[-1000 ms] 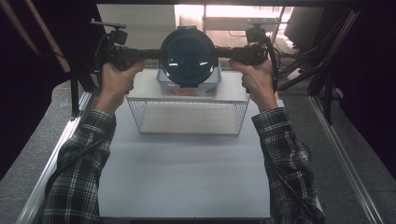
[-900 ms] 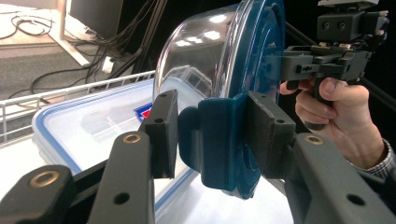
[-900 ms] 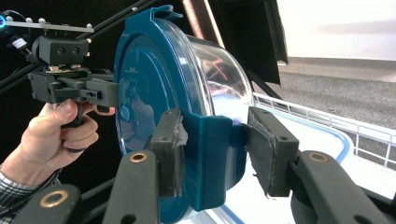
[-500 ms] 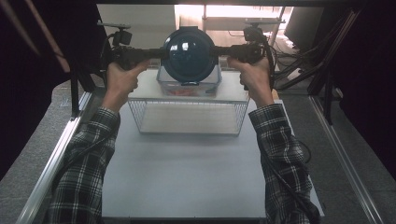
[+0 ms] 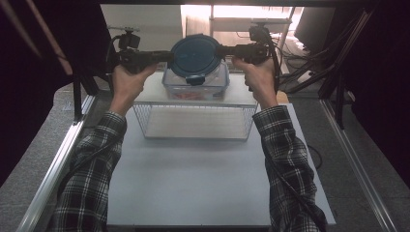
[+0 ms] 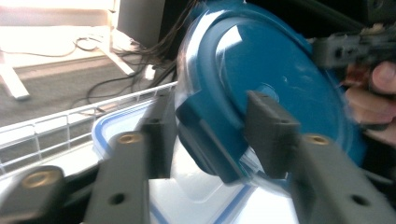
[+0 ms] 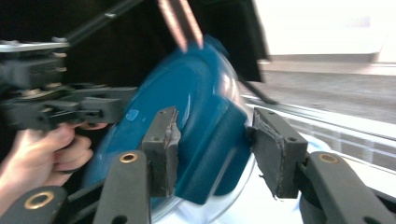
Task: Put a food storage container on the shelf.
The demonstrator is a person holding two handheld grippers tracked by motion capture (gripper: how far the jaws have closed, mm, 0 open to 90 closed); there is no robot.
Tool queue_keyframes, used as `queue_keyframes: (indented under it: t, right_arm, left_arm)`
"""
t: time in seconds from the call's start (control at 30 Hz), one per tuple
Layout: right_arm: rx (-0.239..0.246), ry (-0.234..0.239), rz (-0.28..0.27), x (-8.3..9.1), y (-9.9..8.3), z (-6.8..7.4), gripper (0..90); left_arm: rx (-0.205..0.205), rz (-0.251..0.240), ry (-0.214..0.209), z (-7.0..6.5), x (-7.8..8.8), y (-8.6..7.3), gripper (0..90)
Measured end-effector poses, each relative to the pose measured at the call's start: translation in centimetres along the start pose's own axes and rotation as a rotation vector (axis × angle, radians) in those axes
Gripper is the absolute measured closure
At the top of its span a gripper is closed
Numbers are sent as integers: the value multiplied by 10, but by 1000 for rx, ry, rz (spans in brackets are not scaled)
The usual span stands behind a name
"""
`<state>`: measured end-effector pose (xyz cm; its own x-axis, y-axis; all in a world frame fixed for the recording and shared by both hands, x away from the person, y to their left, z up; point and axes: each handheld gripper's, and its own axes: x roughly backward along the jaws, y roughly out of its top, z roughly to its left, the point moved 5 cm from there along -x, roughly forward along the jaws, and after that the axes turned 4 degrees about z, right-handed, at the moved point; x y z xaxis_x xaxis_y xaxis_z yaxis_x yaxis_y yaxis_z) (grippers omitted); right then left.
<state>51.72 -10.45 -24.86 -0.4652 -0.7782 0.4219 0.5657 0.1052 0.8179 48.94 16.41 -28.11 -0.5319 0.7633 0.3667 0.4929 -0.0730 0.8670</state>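
Observation:
A round blue lid (image 5: 196, 54) hangs tilted in the air between both grippers. My left gripper (image 5: 168, 56) grips its left side clip and my right gripper (image 5: 224, 49) its right side clip. In the left gripper view the left gripper (image 6: 212, 126) has just been closing, and its pads press a clip tab of the lid (image 6: 275, 60). In the right gripper view the right gripper (image 7: 212, 140) is shut on the opposite tab of the lid (image 7: 196, 79). Below the lid stands a clear container (image 5: 196, 88) with reddish contents, open on top.
The container rests on an upturned wire basket (image 5: 193, 122) at the far end of a white tabletop (image 5: 193, 183). Metal rails (image 5: 58, 164) run along both table sides. Cables and stand legs (image 5: 309, 63) lie beyond the table at the back right.
The lid has tipped so that its top faces the high camera more, with a clip tab now hanging at its lower edge. Both hands have stayed almost in place.

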Motion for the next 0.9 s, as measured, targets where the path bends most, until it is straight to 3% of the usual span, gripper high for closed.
queue_keyframes:
  t: [0.03,0.07,0.1,0.27,0.4,0.57,0.67,0.73,0.83,0.9]
  right_arm:
    - [13,-39,6,-1,0,0,564]
    - [45,-109,33,-2,-1,-3,653]
    - [63,-125,40,-3,-3,-4,664]
    - [43,-104,21,-4,-5,-8,668]
    - [88,-138,12,2,-5,-2,680]
    - [108,-122,-30,28,-11,11,860]
    - [160,-127,5,38,-29,24,887]
    - [193,-99,24,40,-40,31,887]
    - [197,-77,57,40,-51,33,887]
    - [205,-77,114,31,-62,30,887]
  left_arm:
    - [11,-26,-30,-3,-1,1,619]
    - [10,-25,-40,-4,-1,2,628]
    - [-15,-13,-3,-6,-3,3,630]
    - [-21,-10,27,-8,-4,4,633]
    - [-35,-28,45,-11,3,3,626]
    - [-43,-41,20,-17,19,-6,757]
    - [-54,-25,10,-22,23,-16,838]
    - [-57,-10,-3,-24,22,-23,871]
    - [-61,10,0,-24,19,-28,891]
    - [-49,14,-6,-23,15,-30,892]
